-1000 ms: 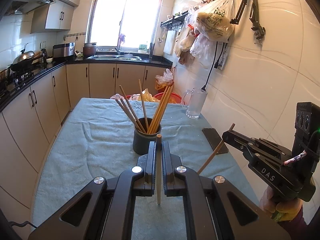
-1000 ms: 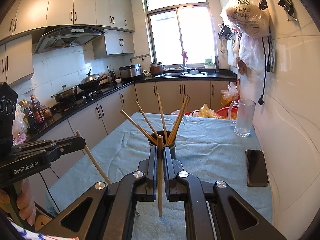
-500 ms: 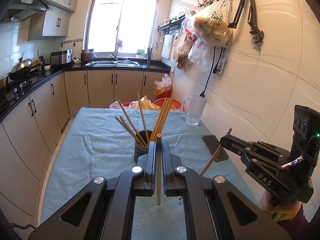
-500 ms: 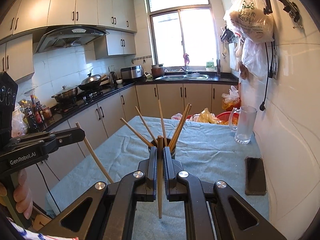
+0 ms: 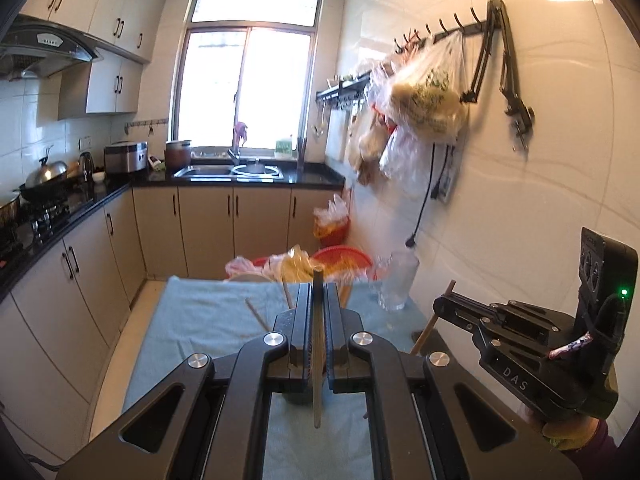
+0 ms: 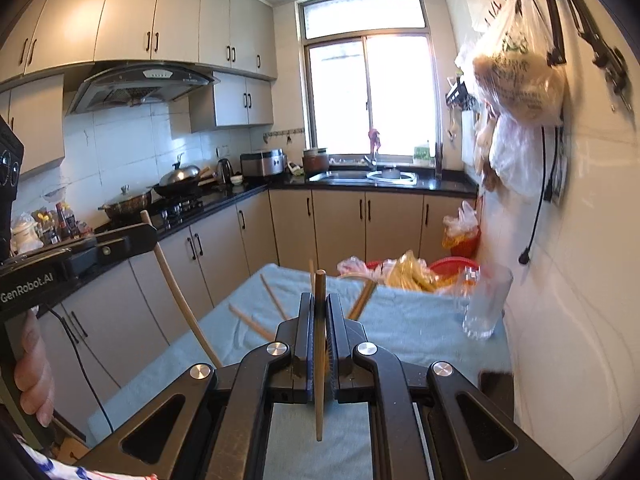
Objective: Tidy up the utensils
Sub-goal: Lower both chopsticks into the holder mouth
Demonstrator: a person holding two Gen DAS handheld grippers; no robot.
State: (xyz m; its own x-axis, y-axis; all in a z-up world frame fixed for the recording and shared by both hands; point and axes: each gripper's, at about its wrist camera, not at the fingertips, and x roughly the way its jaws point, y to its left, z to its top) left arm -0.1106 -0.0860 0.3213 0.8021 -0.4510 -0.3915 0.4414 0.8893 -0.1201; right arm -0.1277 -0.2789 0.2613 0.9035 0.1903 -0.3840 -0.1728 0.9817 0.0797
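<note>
between ridged pads, slim wooden chopstick

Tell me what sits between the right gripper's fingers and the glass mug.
In the right wrist view, only bare blue towel lies between the right gripper, shut on a chopstick, and the glass mug. The chopsticks in the holder fan beside the fingers.

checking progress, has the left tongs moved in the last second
Yes. The left tongs have gone forward and tilted up: the cup now sits hidden behind them, and the window has dropped toward mid-frame. They stay shut on a chopstick.
</note>
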